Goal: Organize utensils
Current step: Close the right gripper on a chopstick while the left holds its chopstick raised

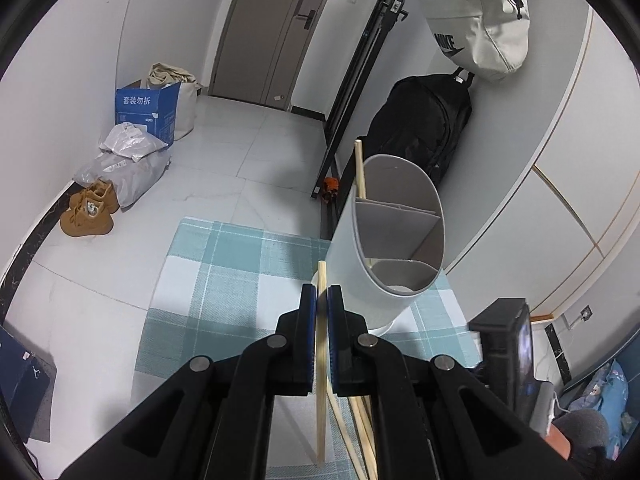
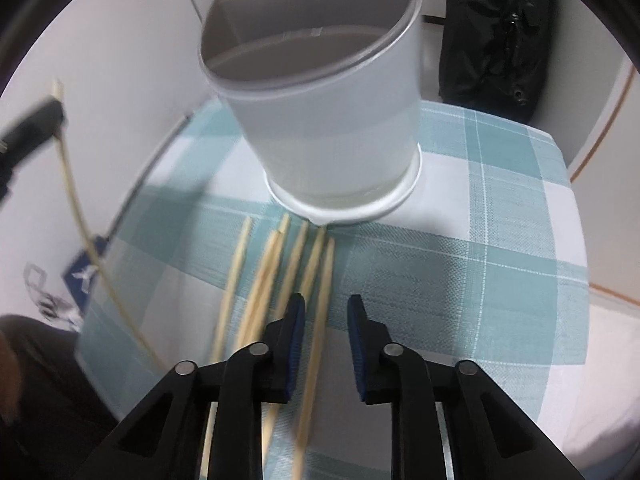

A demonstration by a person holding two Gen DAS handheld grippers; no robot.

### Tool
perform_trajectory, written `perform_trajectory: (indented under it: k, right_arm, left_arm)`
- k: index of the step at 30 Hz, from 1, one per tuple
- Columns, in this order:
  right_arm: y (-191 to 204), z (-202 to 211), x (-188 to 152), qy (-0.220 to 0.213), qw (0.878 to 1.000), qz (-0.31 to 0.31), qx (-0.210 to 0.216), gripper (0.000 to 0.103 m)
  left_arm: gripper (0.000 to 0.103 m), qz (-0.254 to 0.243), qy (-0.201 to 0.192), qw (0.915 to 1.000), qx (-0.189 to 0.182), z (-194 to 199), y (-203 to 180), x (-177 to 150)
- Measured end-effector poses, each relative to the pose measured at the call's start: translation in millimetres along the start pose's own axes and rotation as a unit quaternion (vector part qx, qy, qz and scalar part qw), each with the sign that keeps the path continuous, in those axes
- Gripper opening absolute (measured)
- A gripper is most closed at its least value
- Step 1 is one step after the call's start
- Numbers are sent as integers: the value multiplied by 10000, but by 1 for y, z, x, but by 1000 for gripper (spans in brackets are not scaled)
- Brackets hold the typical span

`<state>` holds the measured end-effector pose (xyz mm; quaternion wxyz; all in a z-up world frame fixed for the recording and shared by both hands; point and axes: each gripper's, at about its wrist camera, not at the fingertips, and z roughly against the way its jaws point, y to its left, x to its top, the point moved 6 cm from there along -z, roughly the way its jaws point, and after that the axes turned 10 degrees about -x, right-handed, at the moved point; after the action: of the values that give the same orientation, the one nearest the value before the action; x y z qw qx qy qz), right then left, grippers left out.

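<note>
A white utensil holder (image 1: 376, 256) with grey dividers stands on a teal checked cloth (image 1: 224, 280); one wooden chopstick (image 1: 360, 168) stands in its far compartment. My left gripper (image 1: 322, 300) is shut on a wooden chopstick (image 1: 321, 380), held upright just left of the holder. In the right wrist view the holder (image 2: 328, 120) is ahead and several chopsticks (image 2: 276, 276) lie on the cloth (image 2: 500, 240) before it. My right gripper (image 2: 326, 312) is open above them, one chopstick (image 2: 320, 320) lying between its fingers. The left gripper (image 2: 32, 128) shows at far left with its chopstick (image 2: 72, 184).
The small table's edges fall to a white tiled floor (image 1: 240, 152). A black backpack (image 1: 424, 128) and a grey bag (image 1: 476, 20) hang on the wall behind the holder. Shoes (image 1: 90, 208), parcels and a blue box (image 1: 146, 110) sit on the floor far left.
</note>
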<state>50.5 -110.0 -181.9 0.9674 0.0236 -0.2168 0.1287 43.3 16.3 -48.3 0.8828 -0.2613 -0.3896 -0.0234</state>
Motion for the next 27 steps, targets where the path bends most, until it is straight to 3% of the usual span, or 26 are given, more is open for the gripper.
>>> perform_trajectory:
  k: [4,10,13,19,20,27]
  right_arm:
    - [7,-6,1,55,9988,249,-407,16]
    - [16,-10,11,-93,9969,439,-647,16]
    - [15,-11,14,-153,9973,351,-624,5]
    - [8,4,16,-445,9973,267,-527,4]
    - [6,9,16,-507,9971,238,-507,0]
    - [-13,50,15,-1003,9948,-142,-105,0]
  left_arm:
    - [2,61,21,10000,-47,3,6,0]
    - [2,0,36,10000,-16,5,7,-1]
    - [2,-29,54,10000,-11,5,6,-1]
    - [2,-92,63,9999,1,5,2,-1]
    - [2,-115,59,9999,-7,5,1,-2]
    - [2,-177,99,9998,10,6,-5,-7]
